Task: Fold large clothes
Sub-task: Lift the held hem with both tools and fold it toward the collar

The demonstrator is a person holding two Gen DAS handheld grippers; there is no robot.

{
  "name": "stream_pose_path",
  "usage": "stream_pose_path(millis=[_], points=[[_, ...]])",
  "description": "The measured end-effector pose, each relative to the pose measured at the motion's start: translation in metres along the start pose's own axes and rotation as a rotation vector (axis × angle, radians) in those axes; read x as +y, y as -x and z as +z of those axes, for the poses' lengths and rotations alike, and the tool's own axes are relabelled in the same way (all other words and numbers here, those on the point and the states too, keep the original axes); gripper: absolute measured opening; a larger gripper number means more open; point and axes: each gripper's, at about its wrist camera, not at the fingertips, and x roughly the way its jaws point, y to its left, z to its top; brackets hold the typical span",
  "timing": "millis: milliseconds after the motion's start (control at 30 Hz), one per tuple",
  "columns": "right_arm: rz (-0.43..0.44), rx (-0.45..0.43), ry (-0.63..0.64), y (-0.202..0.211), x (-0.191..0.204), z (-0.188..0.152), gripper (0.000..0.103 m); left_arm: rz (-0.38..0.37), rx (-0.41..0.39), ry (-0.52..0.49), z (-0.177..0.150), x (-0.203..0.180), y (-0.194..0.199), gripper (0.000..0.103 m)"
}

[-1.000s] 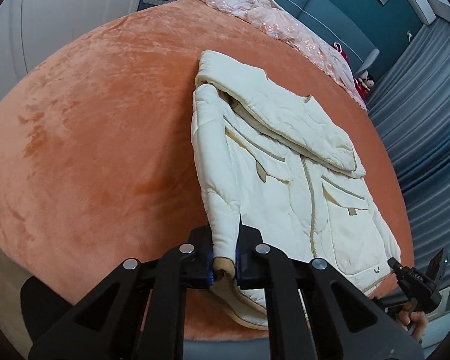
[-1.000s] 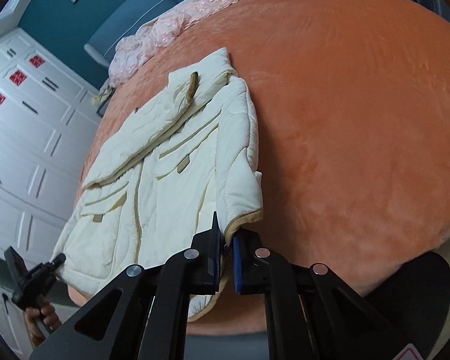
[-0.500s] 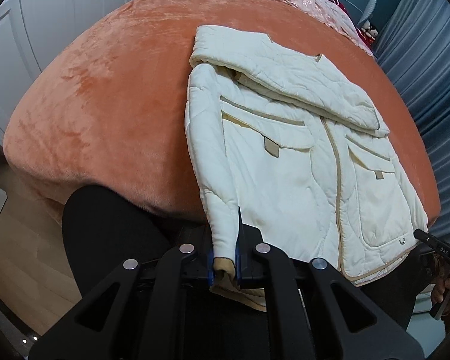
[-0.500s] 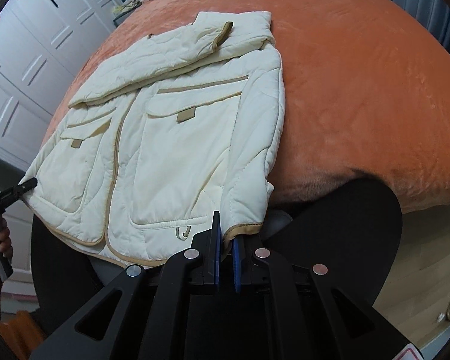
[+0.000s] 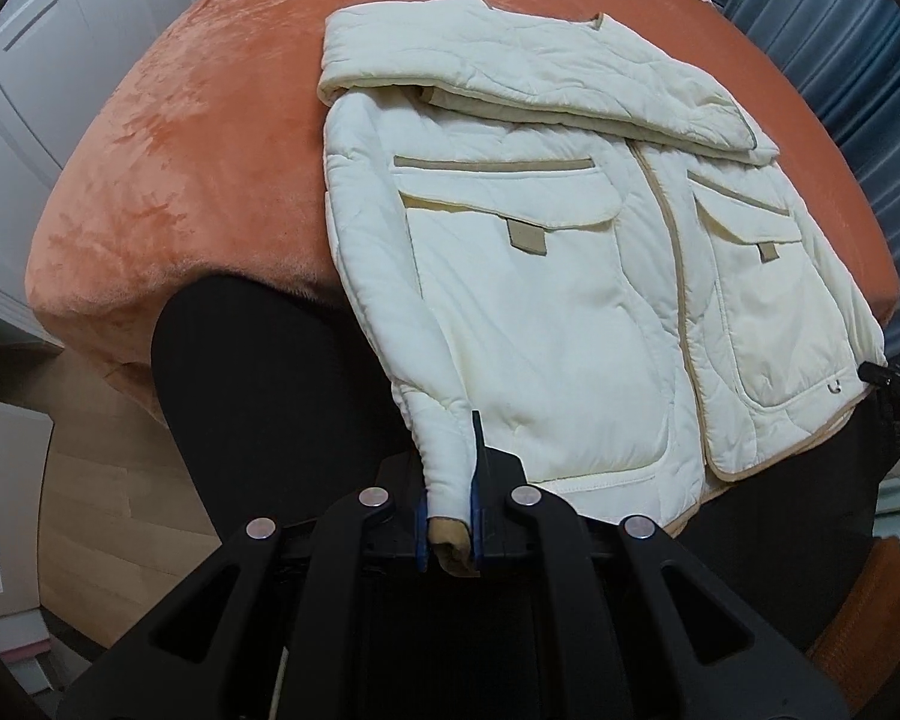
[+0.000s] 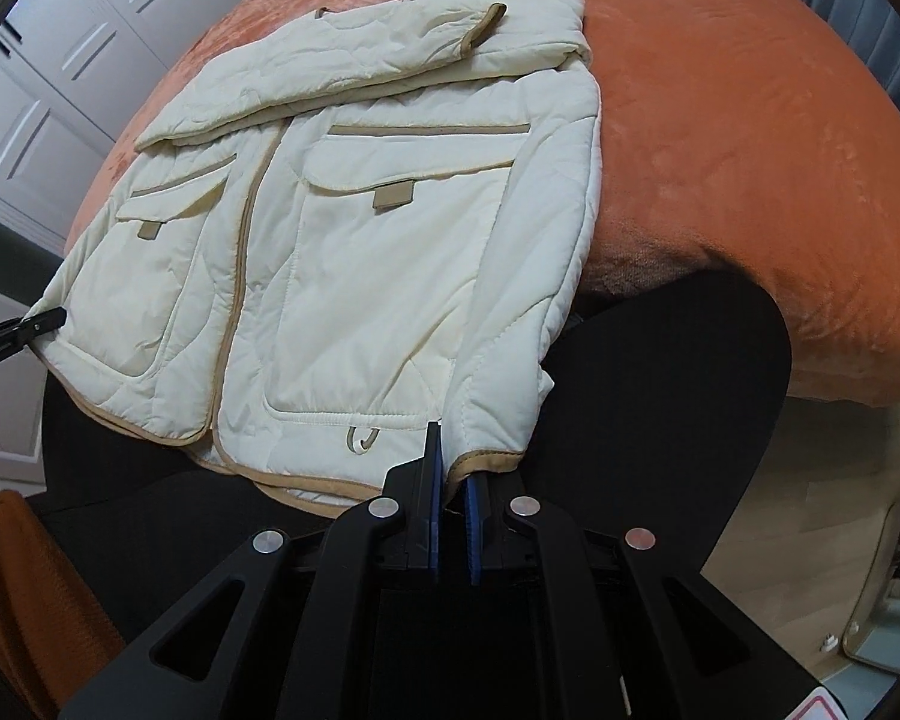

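Orange plush bedspread (image 5: 168, 138) over the bed, white panelled wardrobe doors (image 6: 60, 78) behind, grey-blue curtains (image 5: 870, 78) to one side, light wood floor (image 5: 108, 480)

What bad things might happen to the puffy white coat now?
The cream quilted jacket is gripped only at its bottom corners: the left gripper pinches a sleeve cuff, the right gripper just the tan hem edge, so that thin bite could slip. Its lower part already hangs off the orange plush bed, so it might slide down. The folded sleeve on top could fall open.
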Motion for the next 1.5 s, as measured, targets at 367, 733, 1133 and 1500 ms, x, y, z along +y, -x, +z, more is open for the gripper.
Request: stream_pose_path(millis=[367,733,1133,1500], points=[[0.092,0.030,-0.052,0.025,-0.008,0.020,0.006,-0.092,-0.008,0.070,-0.040,-0.003,0.049,0.008],[0.082,-0.448,-0.133,0.117,-0.056,0.203,0.005,-0.073,-0.421,0.100,0.097,0.024,0.121,0.006],[0.072,-0.531,-0.325,0.020,-0.091,0.341,0.006,0.080,-0.413,0.204,0.236,0.045,0.007,0.007],[-0.011,-0.471,-0.421,-0.083,-0.104,0.359,0.006,0.129,-0.312,0.270,0.274,0.063,-0.100,0.011]])
